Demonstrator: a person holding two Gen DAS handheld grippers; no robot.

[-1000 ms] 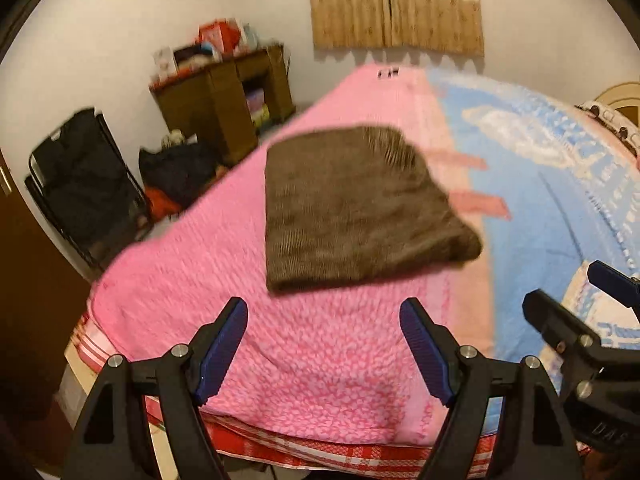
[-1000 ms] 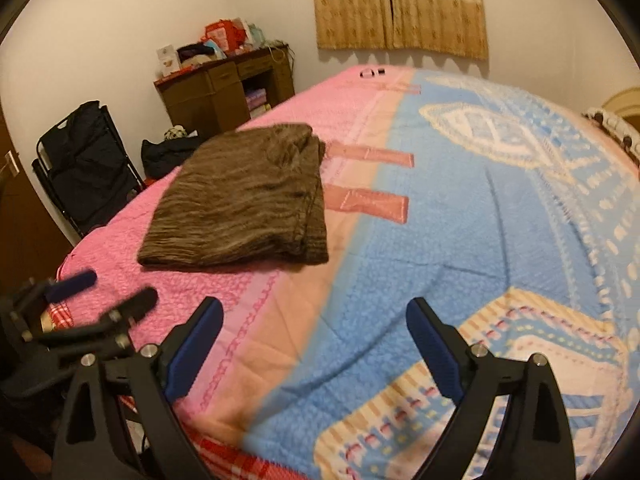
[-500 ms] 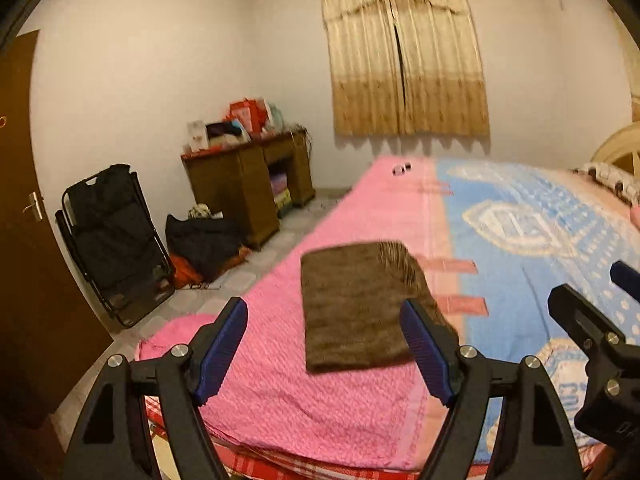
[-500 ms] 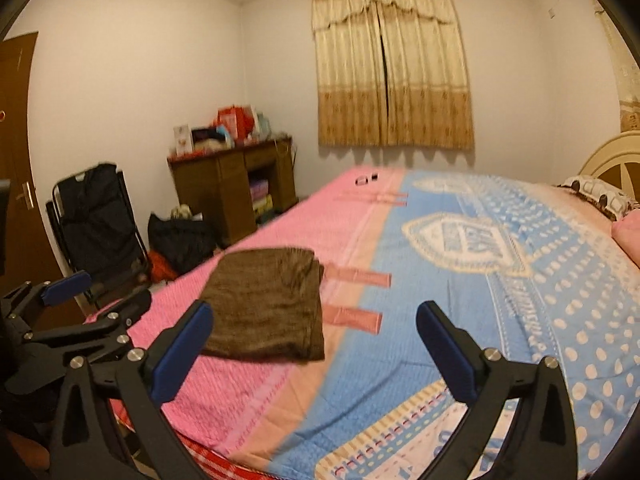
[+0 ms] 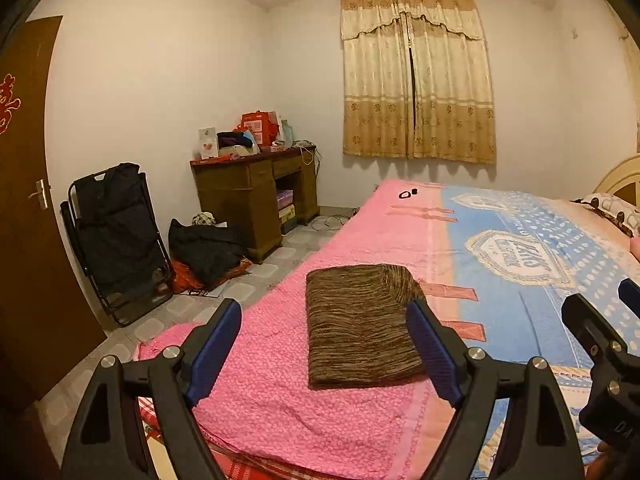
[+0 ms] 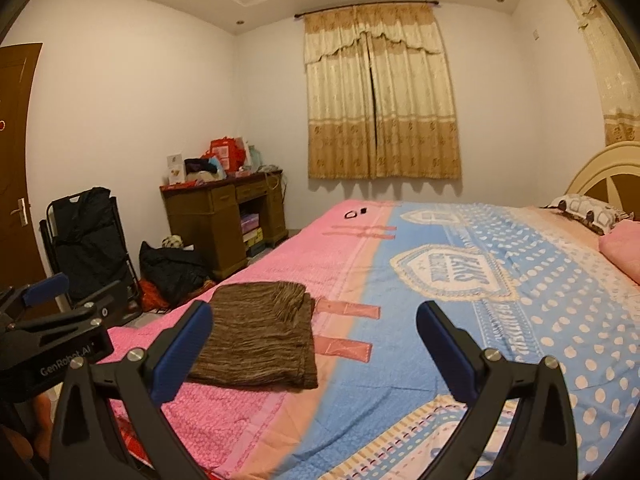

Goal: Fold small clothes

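A brown knitted garment lies folded into a neat rectangle on the pink side of the bed blanket. It also shows in the right wrist view. My left gripper is open and empty, held back from the bed's near edge and apart from the garment. My right gripper is open and empty too, to the right of the garment and above the blue part of the blanket. Each gripper shows at the edge of the other's view.
A wooden desk piled with items stands at the far wall. A black folding chair and a dark bag sit on the tiled floor left of the bed. Pillows lie at the headboard. Small black items lie at the bed's far edge.
Both grippers have pulled back and tilted up from the bed, so the garment looks smaller and lower and the room shows. Both stay open. The garment has not moved.
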